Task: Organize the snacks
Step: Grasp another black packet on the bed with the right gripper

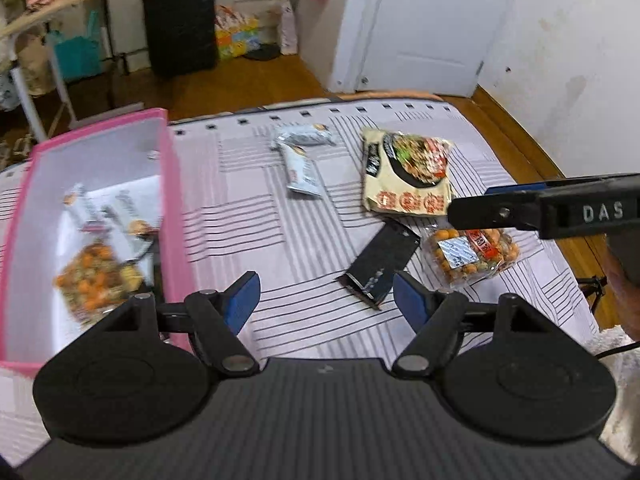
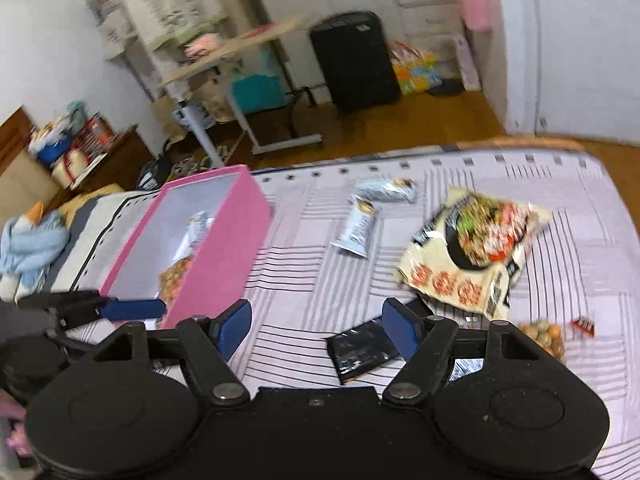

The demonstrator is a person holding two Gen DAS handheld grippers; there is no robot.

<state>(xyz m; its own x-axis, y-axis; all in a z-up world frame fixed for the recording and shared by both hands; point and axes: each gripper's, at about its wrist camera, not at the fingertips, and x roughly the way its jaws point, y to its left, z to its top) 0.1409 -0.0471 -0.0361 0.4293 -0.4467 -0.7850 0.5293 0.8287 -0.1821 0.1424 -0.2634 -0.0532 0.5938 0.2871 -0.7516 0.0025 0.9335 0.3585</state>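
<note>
Both tools hover empty over the striped bed (image 1: 248,184). The left tool (image 1: 326,300) has its jaws spread, and so does the right tool (image 2: 316,326). At the left sits the pink box (image 1: 172,200), holding a nut packet (image 1: 96,280) and pale wrappers. On the bed lie a black packet (image 1: 380,264), a noodle bag (image 1: 408,176), two pale bars (image 1: 302,168) and a clear nut bag (image 1: 472,256).
</note>
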